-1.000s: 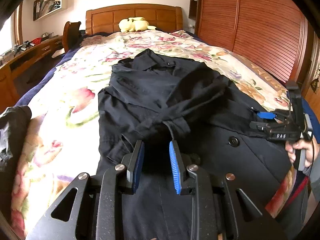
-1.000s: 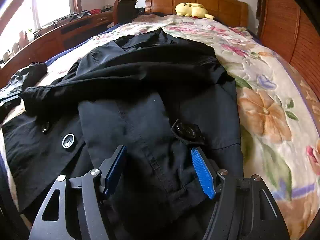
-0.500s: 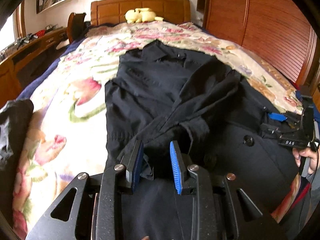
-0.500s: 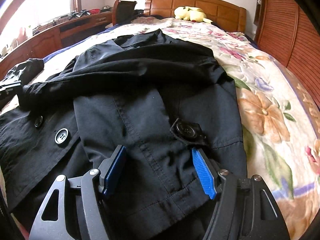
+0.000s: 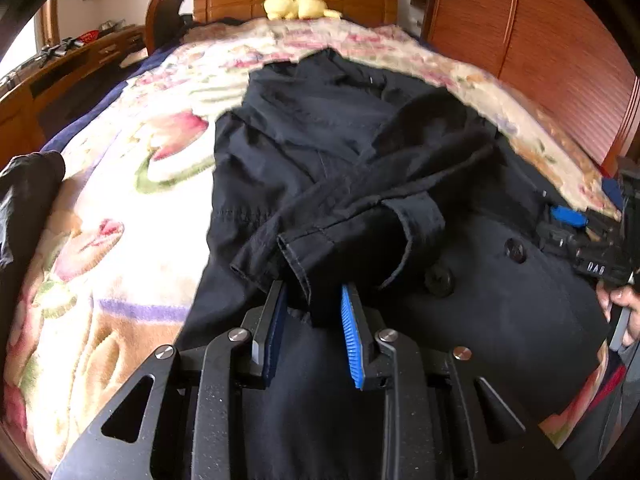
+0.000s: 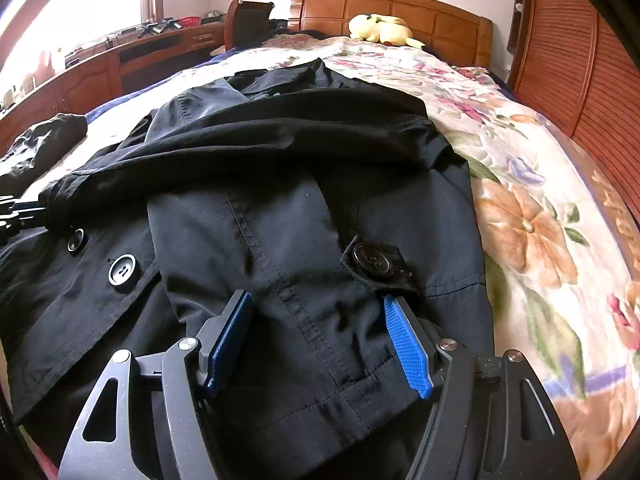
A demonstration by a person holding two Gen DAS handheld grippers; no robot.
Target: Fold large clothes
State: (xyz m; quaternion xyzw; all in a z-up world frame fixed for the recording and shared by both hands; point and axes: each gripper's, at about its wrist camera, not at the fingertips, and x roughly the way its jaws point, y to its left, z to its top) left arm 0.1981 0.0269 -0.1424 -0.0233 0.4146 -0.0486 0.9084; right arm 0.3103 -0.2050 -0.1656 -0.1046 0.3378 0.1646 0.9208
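Note:
A black coat (image 5: 320,128) lies spread on the flowered bedcover (image 5: 120,220), with one sleeve folded across its front. The sleeve's cuff (image 5: 308,240) points at my left gripper (image 5: 312,304). Its blue pads stand a little apart, the cuff's edge hangs between them, and they do not press it. My right gripper (image 6: 316,320) stands wide open low over the coat's right side (image 6: 280,152), beside a buttoned tab (image 6: 374,260). Flat cloth lies between its fingers. In the left wrist view the right gripper (image 5: 568,220) shows at the far right, held by a hand (image 5: 624,300).
Another dark garment (image 5: 24,200) lies bunched at the bed's left edge. A yellow plush toy (image 5: 296,4) sits by the wooden headboard. A slatted wooden wall (image 5: 540,60) runs along the right of the bed, a wooden desk (image 6: 120,56) along the left.
My left gripper has sunk and closed in on the folded sleeve, and the cuff's edge now sits between its fingers. The right gripper has hardly moved.

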